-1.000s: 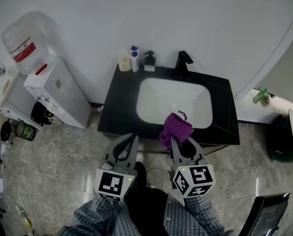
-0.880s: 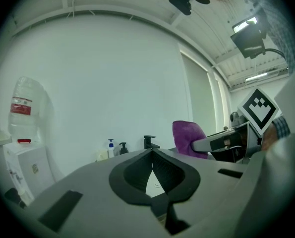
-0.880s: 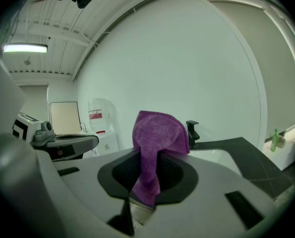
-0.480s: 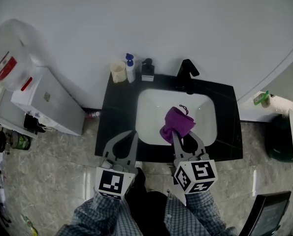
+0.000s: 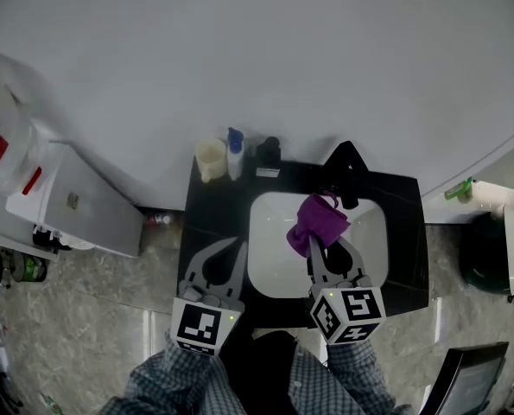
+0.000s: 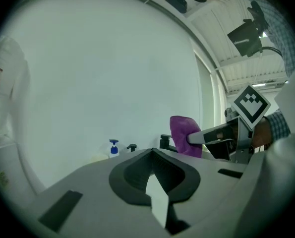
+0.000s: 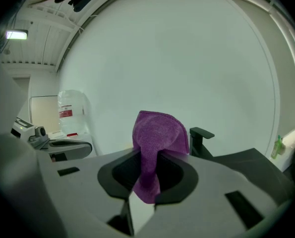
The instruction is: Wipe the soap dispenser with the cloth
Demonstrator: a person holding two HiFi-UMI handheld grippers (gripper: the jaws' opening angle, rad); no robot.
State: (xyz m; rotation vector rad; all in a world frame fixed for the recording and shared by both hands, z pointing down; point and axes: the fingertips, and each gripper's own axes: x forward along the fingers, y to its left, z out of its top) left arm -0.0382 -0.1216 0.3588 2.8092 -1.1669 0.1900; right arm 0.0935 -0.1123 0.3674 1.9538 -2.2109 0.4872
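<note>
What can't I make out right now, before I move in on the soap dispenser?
- Soap dispenser: tiny in the head view, label unreadable. In the left gripper view, the left gripper body hides all but its pump.
- Right gripper view: the cloth in the right gripper and that gripper's body hide the counter, so no dispenser shows.

Cloth (image 5: 318,220): carried from the worktop's (image 5: 212,219) front edge to over the sink basin (image 5: 269,262), just below the faucet (image 5: 346,171).
Left hand-held gripper (image 5: 237,247): tips advanced past the worktop's front edge, toward frame centre.
</note>
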